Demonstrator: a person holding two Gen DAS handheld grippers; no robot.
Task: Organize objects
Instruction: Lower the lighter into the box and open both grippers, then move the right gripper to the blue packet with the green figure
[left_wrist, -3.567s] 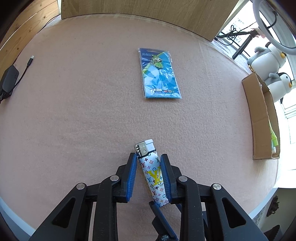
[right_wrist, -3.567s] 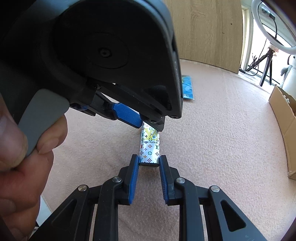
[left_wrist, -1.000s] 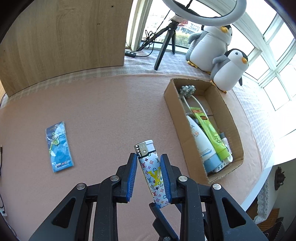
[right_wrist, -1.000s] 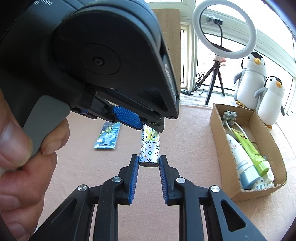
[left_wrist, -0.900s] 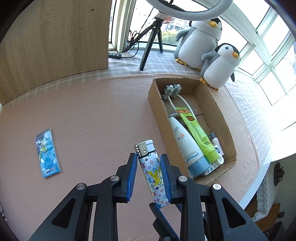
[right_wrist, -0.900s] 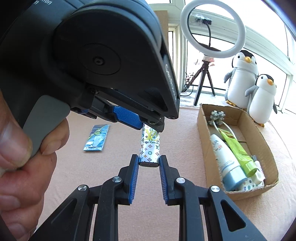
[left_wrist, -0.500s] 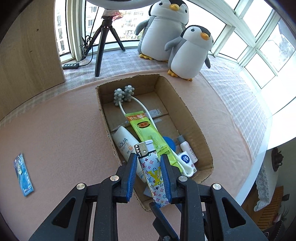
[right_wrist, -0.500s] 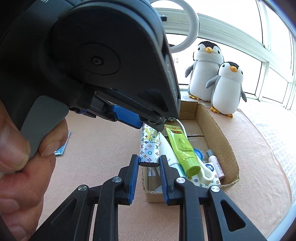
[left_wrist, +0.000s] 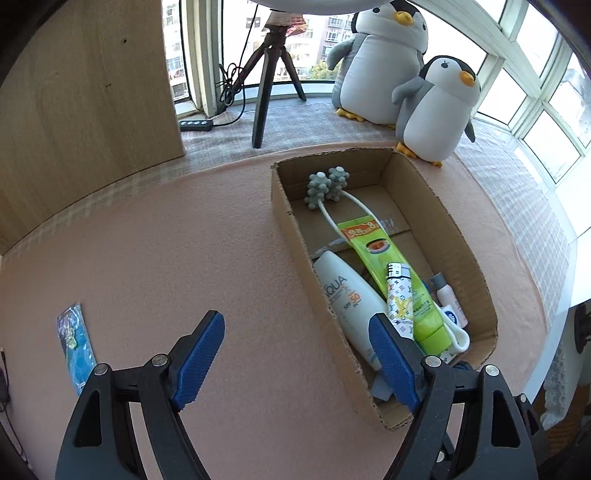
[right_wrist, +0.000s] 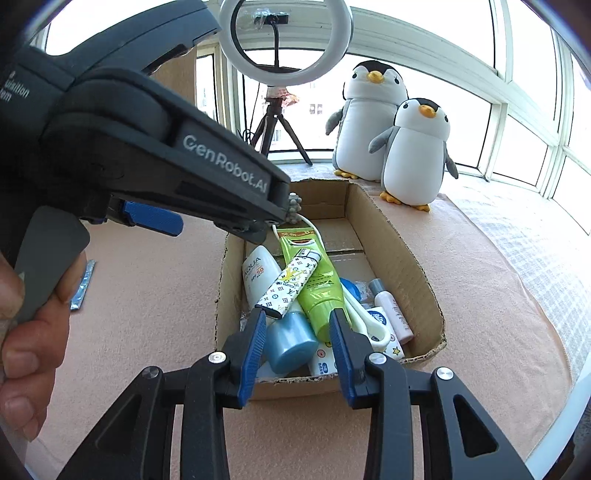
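The patterned lighter (left_wrist: 399, 295) lies loose in the cardboard box (left_wrist: 291, 236), slanted across a white sunscreen tube (left_wrist: 347, 299) and a green tube (left_wrist: 384, 258). My left gripper (left_wrist: 295, 319) hangs over the box's near left wall, jaws opening wide with nothing between them. My right gripper (right_wrist: 298, 314) hovers above the box's (right_wrist: 402, 251) near end, jaws opening. Its pads touch nothing, and the lighter (right_wrist: 291, 282) rests just beyond its tips. A blue packet (left_wrist: 75, 347) lies flat on the pink table at the left.
Two plush penguins (left_wrist: 432, 110) sit behind the box, beside a ring light on a tripod (left_wrist: 266, 88). A wooden panel (left_wrist: 85, 103) stands at the back left. The table's edge runs close past the box on the right. A hand (right_wrist: 33, 332) holds the left gripper's handle.
Both grippers carried the lighter from the table over the box. Both sets of jaws have since parted, and the lighter has dropped onto the tubes inside.
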